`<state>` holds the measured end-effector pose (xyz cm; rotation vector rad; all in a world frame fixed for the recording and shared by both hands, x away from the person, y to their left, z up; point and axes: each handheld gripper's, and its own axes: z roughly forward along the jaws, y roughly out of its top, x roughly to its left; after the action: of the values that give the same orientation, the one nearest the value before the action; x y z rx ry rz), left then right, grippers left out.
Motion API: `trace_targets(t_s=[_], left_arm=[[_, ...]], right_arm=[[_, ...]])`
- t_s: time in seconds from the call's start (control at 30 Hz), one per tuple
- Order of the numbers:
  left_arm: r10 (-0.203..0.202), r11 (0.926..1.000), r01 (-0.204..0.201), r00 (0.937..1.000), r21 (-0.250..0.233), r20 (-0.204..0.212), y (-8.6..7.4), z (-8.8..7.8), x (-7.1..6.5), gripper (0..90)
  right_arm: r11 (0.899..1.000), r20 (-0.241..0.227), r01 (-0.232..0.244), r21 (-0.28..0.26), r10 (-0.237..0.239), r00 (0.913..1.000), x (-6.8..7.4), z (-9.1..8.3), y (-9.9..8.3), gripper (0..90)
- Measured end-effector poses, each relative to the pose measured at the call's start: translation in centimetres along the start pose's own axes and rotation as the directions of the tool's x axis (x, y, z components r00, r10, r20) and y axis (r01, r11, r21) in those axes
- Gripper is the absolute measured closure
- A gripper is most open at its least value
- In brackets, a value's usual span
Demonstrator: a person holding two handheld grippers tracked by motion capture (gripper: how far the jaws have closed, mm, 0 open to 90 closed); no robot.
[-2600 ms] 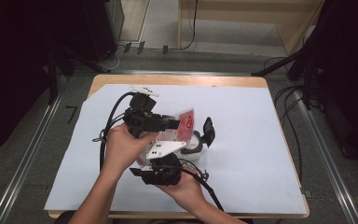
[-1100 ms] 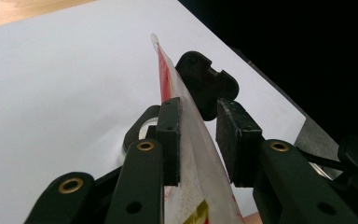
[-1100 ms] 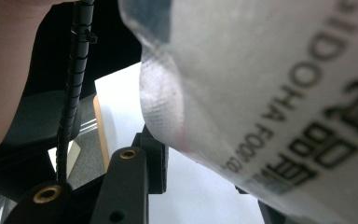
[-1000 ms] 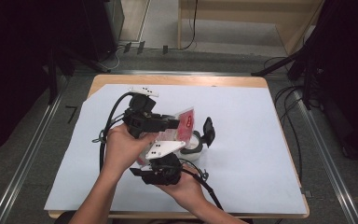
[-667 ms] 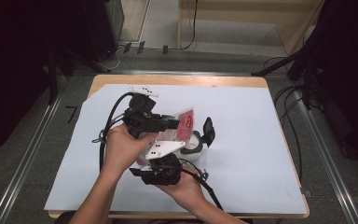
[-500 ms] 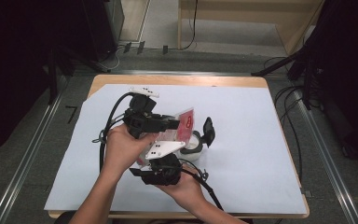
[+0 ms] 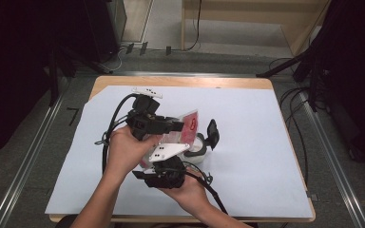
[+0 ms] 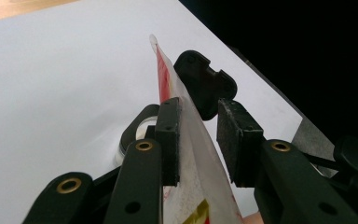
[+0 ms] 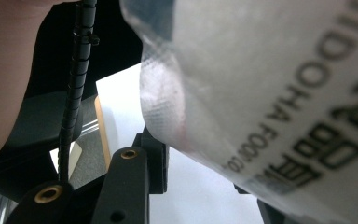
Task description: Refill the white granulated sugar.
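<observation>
A red and white plastic packet (image 7: pixel 190 124) (image 8: pixel 198 163) stands edge-on between the jaws of my left gripper (image 7: pixel 178 124) (image 8: pixel 198 128). One pad lies flat on it and the other meets it lower down, so the packet is held above the table. My right gripper (image 7: pixel 199 142) reaches up from the near side, a grey plate on its top. A small white round container (image 7: pixel 198 153) (image 8: pixel 137 135) sits between its jaws in the high view. In the right gripper view the packet (image 9: pixel 270 84) hangs close to the lens and hides one jaw, so a grip cannot be judged.
A pale sheet (image 7: pixel 256 142) covers the wooden table (image 7: pixel 180 81). The left gripper's black cable (image 7: pixel 108 137) loops over the sheet at the left. More cables run across the floor to the right of the table.
</observation>
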<state>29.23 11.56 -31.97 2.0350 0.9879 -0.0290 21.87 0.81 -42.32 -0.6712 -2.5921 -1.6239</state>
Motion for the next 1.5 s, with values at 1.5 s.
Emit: trace_targets(t_s=[1.5], left_arm=[[-0.008, 0.9998, 0.008, 1.0, 0.016, -0.002, 0.12, 0.06, 0.17, 71.9]], right_arm=[[1.0, 0.008, 0.013, 0.0, -0.013, 0.9999, -0.01, 0.0, -0.09, 65.3]])
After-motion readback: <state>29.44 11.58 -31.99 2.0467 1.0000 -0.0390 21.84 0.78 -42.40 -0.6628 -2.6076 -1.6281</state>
